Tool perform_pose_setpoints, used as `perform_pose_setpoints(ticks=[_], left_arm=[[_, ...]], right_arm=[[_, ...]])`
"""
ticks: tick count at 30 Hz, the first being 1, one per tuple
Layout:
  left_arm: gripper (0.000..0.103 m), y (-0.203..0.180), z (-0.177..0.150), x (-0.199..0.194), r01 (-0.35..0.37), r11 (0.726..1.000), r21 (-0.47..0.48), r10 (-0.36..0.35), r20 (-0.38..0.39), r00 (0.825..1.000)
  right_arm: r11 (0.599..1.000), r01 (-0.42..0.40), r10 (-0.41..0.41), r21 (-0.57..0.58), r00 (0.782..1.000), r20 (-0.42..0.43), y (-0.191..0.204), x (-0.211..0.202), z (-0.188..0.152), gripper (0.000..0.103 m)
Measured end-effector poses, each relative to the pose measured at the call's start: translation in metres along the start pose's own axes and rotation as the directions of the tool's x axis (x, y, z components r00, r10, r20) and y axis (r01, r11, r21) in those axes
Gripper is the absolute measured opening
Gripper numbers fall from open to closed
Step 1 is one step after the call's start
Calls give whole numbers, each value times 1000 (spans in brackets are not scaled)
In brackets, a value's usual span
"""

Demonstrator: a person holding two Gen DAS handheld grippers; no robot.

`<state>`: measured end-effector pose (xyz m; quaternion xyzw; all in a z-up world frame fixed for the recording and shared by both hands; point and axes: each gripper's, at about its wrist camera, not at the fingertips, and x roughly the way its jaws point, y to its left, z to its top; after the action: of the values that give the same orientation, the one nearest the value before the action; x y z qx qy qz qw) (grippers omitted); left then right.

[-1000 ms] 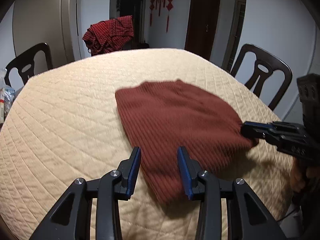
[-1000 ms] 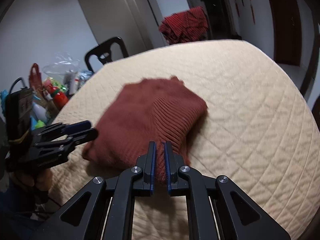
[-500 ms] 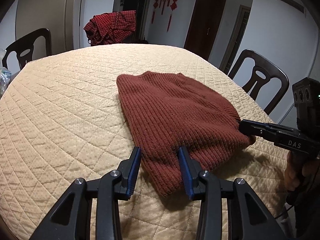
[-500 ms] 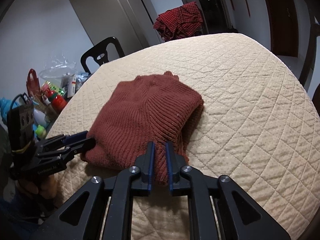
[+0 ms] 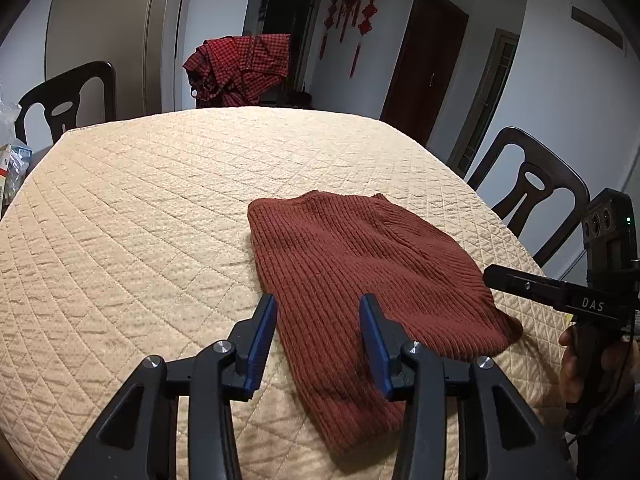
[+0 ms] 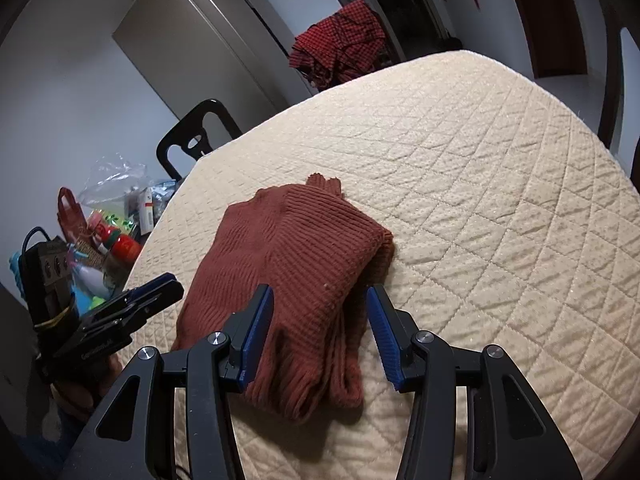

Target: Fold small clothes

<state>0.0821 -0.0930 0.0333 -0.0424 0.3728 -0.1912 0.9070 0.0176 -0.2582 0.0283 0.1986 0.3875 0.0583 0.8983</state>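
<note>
A rust-brown ribbed knit garment (image 5: pixel 360 280) lies folded flat on the beige quilted table cover (image 5: pixel 140 220); it also shows in the right wrist view (image 6: pixel 296 264). My left gripper (image 5: pixel 318 320) is open, its jaws held just above the garment's near edge, holding nothing. My right gripper (image 6: pixel 320 312) is open above the garment's near end, holding nothing. The right gripper also shows at the right of the left wrist view (image 5: pixel 496 274), close to the garment's right side. The left gripper also shows at the left of the right wrist view (image 6: pixel 168 288).
Dark wooden chairs stand at the table's left (image 5: pixel 68 96) and right (image 5: pixel 528 192). A red checked cloth (image 5: pixel 240 68) hangs over a far chair. Bottles and bags (image 6: pixel 104 232) crowd a surface beyond the table's left edge.
My right gripper has opened and let go of the garment's edge, which now rests on the table. Both grippers have drawn back and risen slightly. The garment lies still.
</note>
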Motion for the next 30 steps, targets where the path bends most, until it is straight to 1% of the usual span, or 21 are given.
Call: perform_pose_setpoints(ticks=[9,13,16,20,23,25,30], left_arm=[[51,6,2,14,20,999,-33,-21,-24,1000],[59,14,-1,27,65,995,-75,-68,-45,997],[62,21,-5,34,106,987,-121,-113,-54,992],[63,23,-9,39,145,978,-151,-155,-62,986],[64,22,-10,41,148,978,-150,-158,-63,985],[64,20,-11,40,148,979,-144,-157,-59,986],[62,24,-16,37,168,974,-155,-178,-51,983]], right_arm=[[999,-11,13,42,999,-38,-14,16,5,50],[997,-36,41,70,996,-84,-21,29,4,51],[995,-63,68,77,995,-77,-24,30,5,52],[994,-76,81,78,994,-70,-25,32,7,52],[995,-72,77,64,994,-72,-22,33,7,52],[993,-94,99,66,992,-84,-22,33,5,52],[990,-119,125,69,987,-96,-22,31,-1,47]])
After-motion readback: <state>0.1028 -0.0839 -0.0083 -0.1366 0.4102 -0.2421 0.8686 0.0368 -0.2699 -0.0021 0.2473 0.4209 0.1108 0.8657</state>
